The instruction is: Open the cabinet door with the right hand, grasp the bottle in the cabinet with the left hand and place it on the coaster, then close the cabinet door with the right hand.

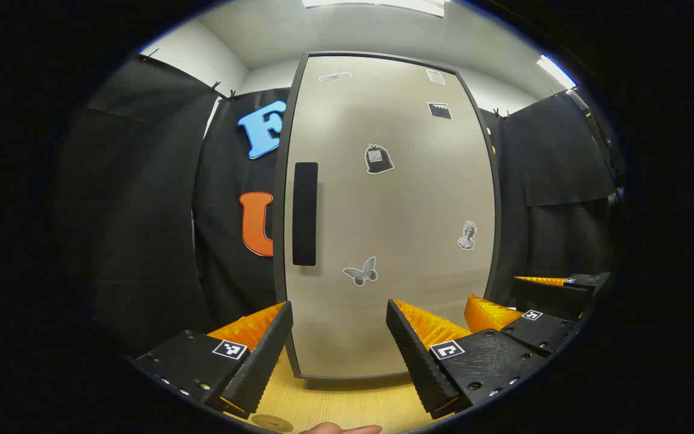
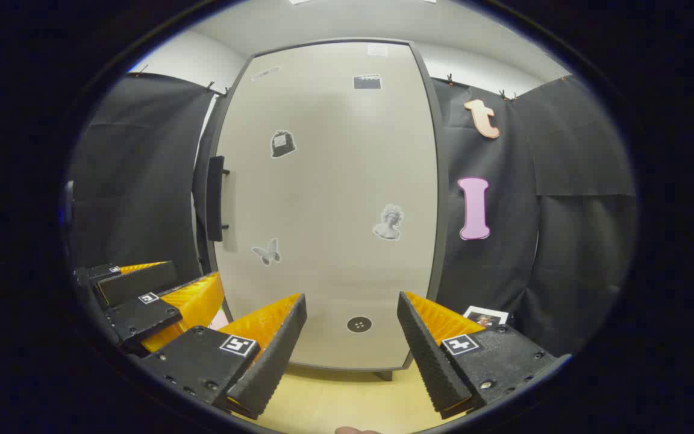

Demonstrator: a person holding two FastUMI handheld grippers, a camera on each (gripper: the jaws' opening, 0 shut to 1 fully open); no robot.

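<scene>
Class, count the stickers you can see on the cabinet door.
6 or so: on the cabinet door, a pale oval sticker top left, two top right, a bag sticker mid-door, a bust sticker right, and a butterfly sticker low down. The tools may hide more.

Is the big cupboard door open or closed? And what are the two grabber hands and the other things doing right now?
Tall beige cabinet door: closed, flat in its dark frame.
Black vertical bar handle: untouched, nothing gripping it.
Left gripper: open, empty, facing the door.
Right gripper: open, empty, facing the door.
Round brown coaster: lying on the light wooden tabletop, nothing visible on it.
</scene>
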